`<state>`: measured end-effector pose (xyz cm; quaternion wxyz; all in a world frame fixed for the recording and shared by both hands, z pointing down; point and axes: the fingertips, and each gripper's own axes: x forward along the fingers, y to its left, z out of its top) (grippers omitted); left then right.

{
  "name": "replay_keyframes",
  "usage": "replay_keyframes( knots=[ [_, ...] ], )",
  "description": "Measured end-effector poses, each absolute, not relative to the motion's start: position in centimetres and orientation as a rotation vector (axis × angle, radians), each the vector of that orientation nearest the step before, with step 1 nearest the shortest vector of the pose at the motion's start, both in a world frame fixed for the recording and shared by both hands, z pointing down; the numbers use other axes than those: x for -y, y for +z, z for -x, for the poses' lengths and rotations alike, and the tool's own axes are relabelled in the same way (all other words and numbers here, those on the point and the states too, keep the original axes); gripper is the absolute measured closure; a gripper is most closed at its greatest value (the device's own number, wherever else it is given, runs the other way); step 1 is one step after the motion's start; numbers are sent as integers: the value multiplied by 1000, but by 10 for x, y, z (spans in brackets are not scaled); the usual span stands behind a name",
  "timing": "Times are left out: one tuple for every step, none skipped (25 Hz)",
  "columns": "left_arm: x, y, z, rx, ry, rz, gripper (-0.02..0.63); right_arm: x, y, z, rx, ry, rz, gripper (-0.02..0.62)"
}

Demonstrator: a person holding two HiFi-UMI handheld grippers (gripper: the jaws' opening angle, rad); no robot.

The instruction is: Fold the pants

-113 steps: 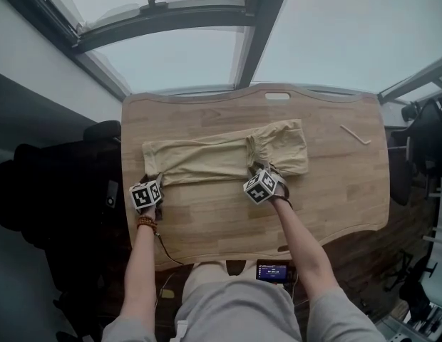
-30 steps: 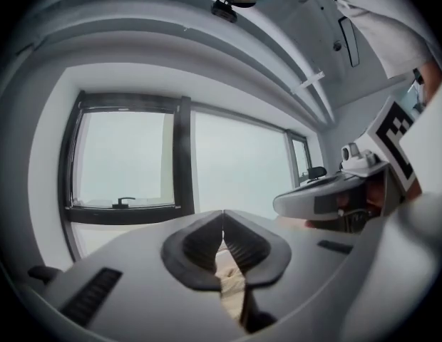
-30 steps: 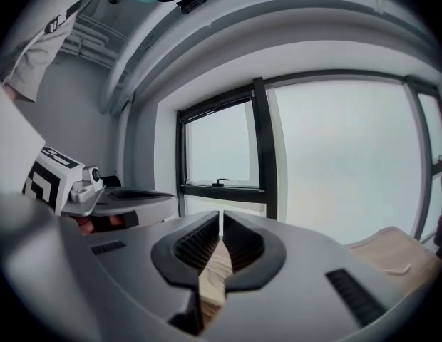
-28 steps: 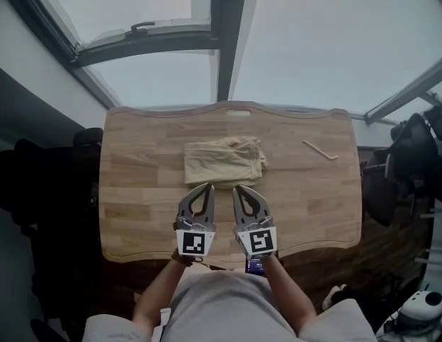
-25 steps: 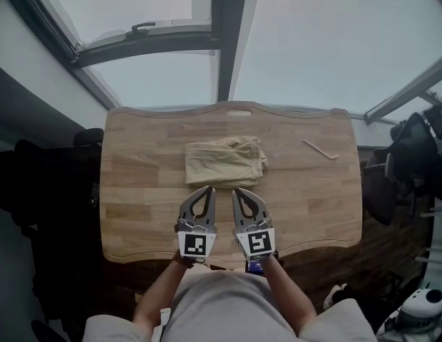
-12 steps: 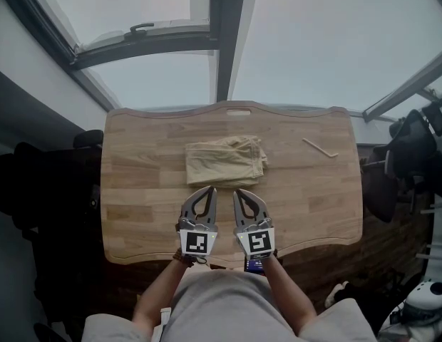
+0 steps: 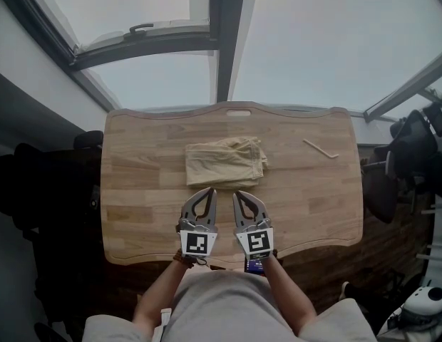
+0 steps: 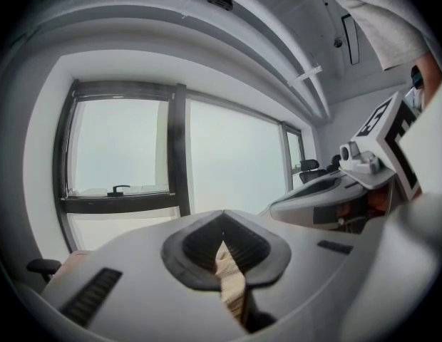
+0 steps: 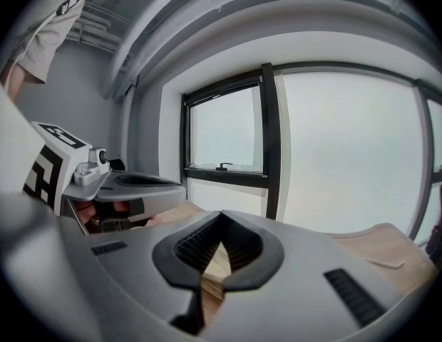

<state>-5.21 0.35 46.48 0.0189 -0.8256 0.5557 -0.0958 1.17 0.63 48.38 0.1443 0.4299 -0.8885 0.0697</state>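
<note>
The beige pants lie folded into a compact rectangle at the middle of the wooden table. Both grippers hover side by side over the table's near edge, a short way in front of the bundle and apart from it. My left gripper is shut with nothing in it, and my right gripper is shut and empty too. In the left gripper view the folded pants show through the gap behind the closed jaws. The right gripper view shows the folded pants the same way.
A thin pale stick lies at the table's far right. Large windows rise behind the table. Dark chairs stand at the left, and more dark office gear at the right.
Since 4.5 s ago the pants went from spread out long to a compact folded bundle, and both grippers came back to the near edge. Over the last second nothing has visibly moved.
</note>
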Motion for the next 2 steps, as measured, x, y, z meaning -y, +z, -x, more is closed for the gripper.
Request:
replay_keyframes(
  knots=[
    [-3, 465, 52, -1727, -297, 2564, 598, -6, 488, -14, 2550, 195, -1232, 592],
    [-2, 466, 51, -1729, -297, 2565, 598, -6, 493, -15, 2539, 189, -1225, 592]
  ],
)
